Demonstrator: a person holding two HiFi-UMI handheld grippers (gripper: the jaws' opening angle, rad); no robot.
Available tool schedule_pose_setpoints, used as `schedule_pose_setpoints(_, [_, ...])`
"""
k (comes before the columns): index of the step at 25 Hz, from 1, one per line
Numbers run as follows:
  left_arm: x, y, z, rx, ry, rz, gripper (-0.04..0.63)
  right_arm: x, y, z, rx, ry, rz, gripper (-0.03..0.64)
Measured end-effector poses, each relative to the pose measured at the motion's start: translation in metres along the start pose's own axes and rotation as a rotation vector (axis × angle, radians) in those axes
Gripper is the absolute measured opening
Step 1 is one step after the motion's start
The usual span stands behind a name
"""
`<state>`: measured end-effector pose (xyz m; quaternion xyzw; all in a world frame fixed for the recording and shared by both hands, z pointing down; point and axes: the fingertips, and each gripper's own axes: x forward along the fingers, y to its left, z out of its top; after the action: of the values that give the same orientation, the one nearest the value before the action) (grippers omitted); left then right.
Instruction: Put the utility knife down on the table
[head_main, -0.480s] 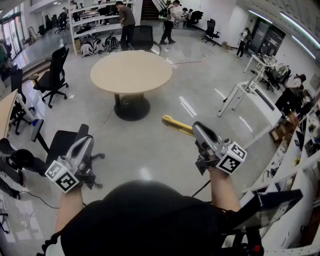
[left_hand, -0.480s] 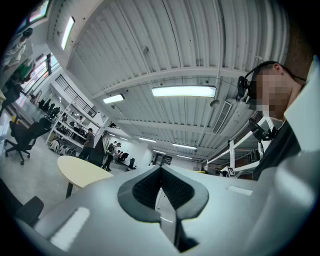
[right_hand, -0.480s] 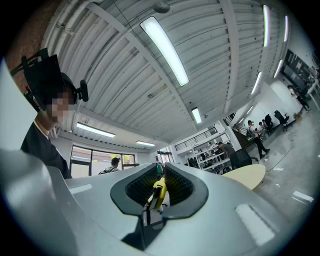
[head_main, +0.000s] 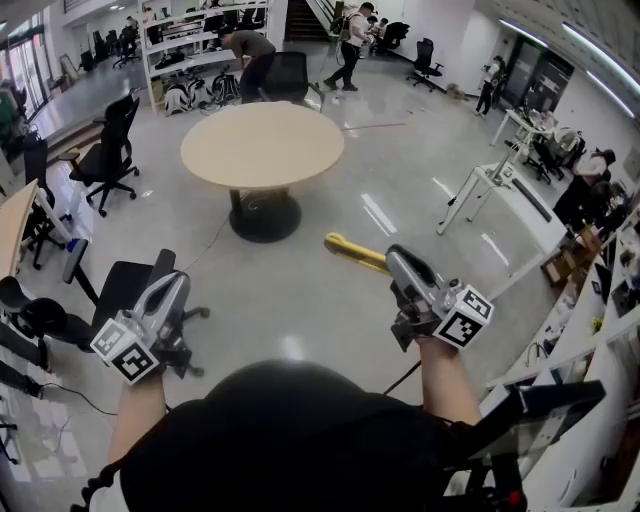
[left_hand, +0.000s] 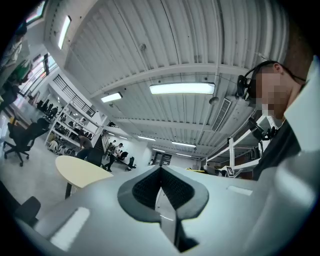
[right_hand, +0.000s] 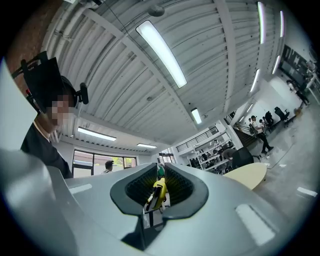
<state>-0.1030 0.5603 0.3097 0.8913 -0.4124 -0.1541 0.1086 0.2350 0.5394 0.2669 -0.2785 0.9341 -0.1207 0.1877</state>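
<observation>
A yellow utility knife (head_main: 355, 252) sticks out to the upper left from my right gripper (head_main: 392, 256), which is shut on its handle. In the right gripper view the knife (right_hand: 158, 193) sits clamped between the dark ribbed pads (right_hand: 178, 186). My left gripper (head_main: 178, 282) hangs at the lower left, jaws together and nothing in them; its pads (left_hand: 144, 187) meet at the tip in the left gripper view. The round beige table (head_main: 262, 143) stands on a black pedestal some way ahead of both grippers, over a grey polished floor. It also shows as a beige disc (left_hand: 80, 169) and at the right (right_hand: 250, 175).
Black office chairs (head_main: 105, 150) stand at the left, one (head_main: 125, 285) close beside my left gripper. White desks (head_main: 500, 185) and cluttered benches line the right side. Shelving (head_main: 195, 45) and several people are at the far back.
Both grippers and the knife stay where they were. At the far shelves one person has bent forward and another has stepped on.
</observation>
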Motion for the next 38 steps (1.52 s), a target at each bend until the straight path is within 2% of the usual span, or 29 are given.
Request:
schedule_pose_setpoints(10, [0.035, -0.043, -0.016, 0.011, 0.026, -0.008, 0.000, -0.049, -0.024, 0.024, 0.018, -0.024, -0.004, 0.064])
schedule_pose_setpoints(24, [0.087, -0.112, -0.067, -0.008, 0.090, -0.031, 0.000, -0.127, -0.061, 0.039, 0.050, -0.047, -0.010, 0.061])
schedule_pose_setpoints(32, [0.101, -0.109, -0.076, -0.018, 0.114, -0.034, 0.000, -0.130, -0.079, 0.033, 0.075, -0.039, -0.023, 0.061])
schedule_pose_setpoints(38, [0.109, -0.067, -0.078, -0.056, 0.109, -0.054, 0.000, -0.094, -0.089, 0.023, 0.062, -0.012, -0.042, 0.061])
